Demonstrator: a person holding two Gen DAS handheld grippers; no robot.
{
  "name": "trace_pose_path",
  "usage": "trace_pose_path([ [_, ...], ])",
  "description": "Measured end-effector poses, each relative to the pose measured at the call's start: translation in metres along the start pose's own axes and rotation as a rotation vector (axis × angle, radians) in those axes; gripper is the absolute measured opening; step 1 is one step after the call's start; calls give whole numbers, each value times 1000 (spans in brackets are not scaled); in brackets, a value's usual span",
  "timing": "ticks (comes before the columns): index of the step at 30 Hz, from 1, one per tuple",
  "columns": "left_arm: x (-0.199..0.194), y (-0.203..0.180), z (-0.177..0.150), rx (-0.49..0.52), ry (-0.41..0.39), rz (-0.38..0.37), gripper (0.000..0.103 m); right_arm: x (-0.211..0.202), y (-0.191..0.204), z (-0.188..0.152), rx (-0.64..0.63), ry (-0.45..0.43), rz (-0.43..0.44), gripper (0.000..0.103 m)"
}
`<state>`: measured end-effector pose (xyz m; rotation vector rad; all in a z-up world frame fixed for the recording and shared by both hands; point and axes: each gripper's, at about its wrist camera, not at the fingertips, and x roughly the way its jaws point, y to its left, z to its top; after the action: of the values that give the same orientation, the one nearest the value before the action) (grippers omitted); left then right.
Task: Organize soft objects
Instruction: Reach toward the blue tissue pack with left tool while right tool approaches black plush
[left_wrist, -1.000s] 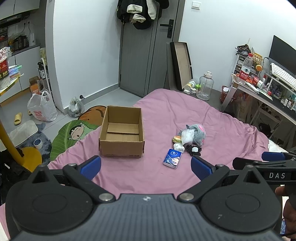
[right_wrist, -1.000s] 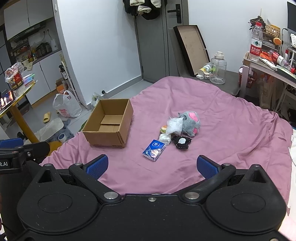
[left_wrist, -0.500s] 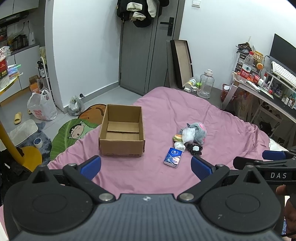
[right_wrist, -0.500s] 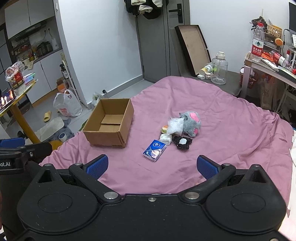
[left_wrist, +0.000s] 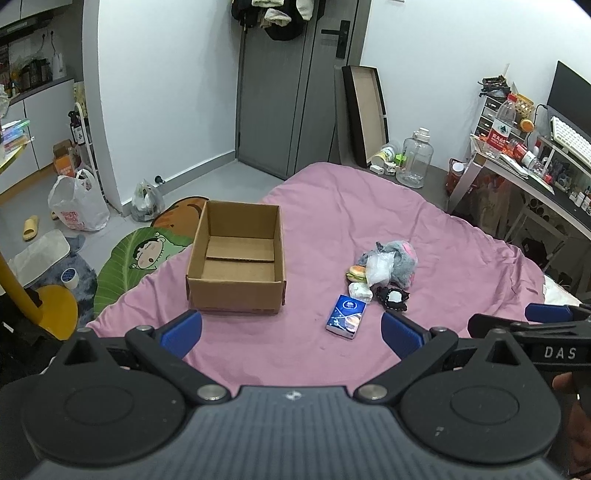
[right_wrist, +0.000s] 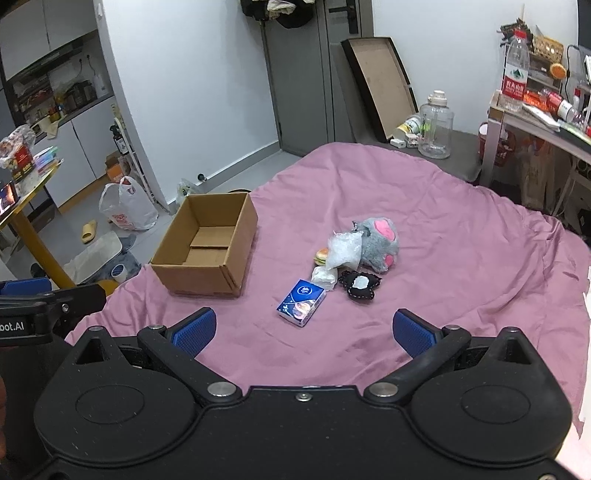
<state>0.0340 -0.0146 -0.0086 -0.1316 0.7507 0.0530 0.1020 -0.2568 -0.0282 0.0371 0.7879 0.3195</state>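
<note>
An empty open cardboard box (left_wrist: 236, 258) (right_wrist: 210, 247) sits on the pink bedsheet (left_wrist: 461, 251) (right_wrist: 461, 229). Right of it lies a small pile: a grey plush paw with pink pads (left_wrist: 400, 258) (right_wrist: 380, 242), a clear plastic bag (left_wrist: 380, 267) (right_wrist: 345, 251), a toy burger (left_wrist: 355, 274) (right_wrist: 321, 255), a small white packet (left_wrist: 360, 291) (right_wrist: 325, 277) and a black pad with a white patch (left_wrist: 392, 297) (right_wrist: 360, 283). A blue tissue pack (left_wrist: 346, 312) (right_wrist: 301, 302) lies nearest. My left gripper (left_wrist: 291, 328) and right gripper (right_wrist: 303, 330) are open, empty and well short of the objects.
The bed's left edge drops to a floor with a green leaf mat (left_wrist: 136, 254), plastic bags (left_wrist: 79, 205) and a yellow table leg (left_wrist: 18, 291). A desk (left_wrist: 524, 173) stands at the right. A water jug (right_wrist: 436, 127) and a leaning tray (right_wrist: 384, 81) are behind the bed.
Both grippers have crept slightly forward toward the objects. Both stay open and nothing on the bed has moved.
</note>
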Motion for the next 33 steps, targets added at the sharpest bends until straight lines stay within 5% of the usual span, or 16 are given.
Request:
trace_pose_path([
  [33, 120, -41, 31, 6, 88, 1, 100, 114, -91, 25, 238, 126, 48, 99],
])
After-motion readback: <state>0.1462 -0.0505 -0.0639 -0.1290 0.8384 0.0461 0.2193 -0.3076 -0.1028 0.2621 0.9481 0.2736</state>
